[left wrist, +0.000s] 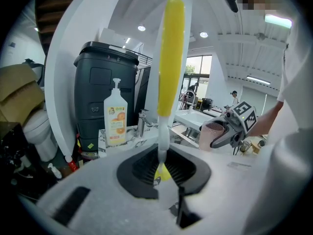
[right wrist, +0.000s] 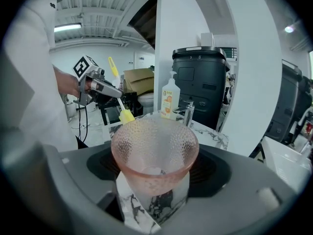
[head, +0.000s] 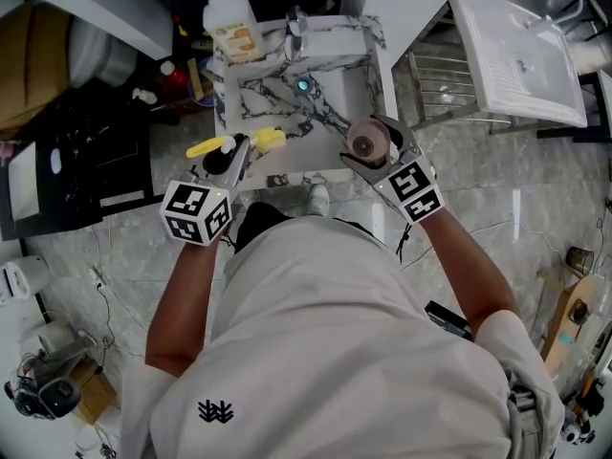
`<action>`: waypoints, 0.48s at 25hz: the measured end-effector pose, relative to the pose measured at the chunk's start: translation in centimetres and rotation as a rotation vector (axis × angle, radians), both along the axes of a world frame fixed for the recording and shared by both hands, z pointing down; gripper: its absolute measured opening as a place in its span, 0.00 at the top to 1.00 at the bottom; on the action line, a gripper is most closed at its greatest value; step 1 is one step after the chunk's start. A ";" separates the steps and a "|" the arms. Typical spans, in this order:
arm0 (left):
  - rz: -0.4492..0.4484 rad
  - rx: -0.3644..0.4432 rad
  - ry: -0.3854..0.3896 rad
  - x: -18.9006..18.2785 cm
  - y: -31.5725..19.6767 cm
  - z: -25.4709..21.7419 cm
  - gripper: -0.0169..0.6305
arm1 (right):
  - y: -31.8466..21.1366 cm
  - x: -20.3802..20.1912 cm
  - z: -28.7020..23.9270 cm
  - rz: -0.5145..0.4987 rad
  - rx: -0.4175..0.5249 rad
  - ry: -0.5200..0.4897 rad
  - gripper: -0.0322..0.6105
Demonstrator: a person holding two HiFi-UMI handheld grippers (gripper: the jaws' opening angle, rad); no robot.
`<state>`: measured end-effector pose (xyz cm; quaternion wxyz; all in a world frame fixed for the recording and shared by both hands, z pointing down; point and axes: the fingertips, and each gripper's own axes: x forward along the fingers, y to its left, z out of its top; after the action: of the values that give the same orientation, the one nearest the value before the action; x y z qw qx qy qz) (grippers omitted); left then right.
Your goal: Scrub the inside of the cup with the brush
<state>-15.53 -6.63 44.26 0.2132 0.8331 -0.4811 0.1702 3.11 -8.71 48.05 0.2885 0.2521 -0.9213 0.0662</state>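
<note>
— Counted how many cups?
— Just one cup (right wrist: 155, 151), pink and dimpled, clamped mouth-up in the right hand-held gripper (right wrist: 155, 177), jaws spread wide around it
— And brushes?
— One brush (left wrist: 171, 58), yellow, pinched at its white neck by the nearly closed left hand-held gripper (left wrist: 159, 174); handle above the jaws, head below, off to the right hand-held gripper's left, apart from the cup
— Anything else?
— One soap bottle (left wrist: 116, 114) and one tap (left wrist: 143, 124) on the marbled desk (head: 228, 103), ahead of both
</note>
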 end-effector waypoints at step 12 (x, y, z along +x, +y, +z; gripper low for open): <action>0.000 -0.006 0.009 -0.2 0.0 0.2 0.92 | -0.5 -0.3 0.0 0.008 -0.002 -0.009 0.33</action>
<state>-15.74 -6.60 44.49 0.2178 0.8333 -0.4795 0.1680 2.78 -9.16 48.07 0.2841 0.2552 -0.9216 0.0694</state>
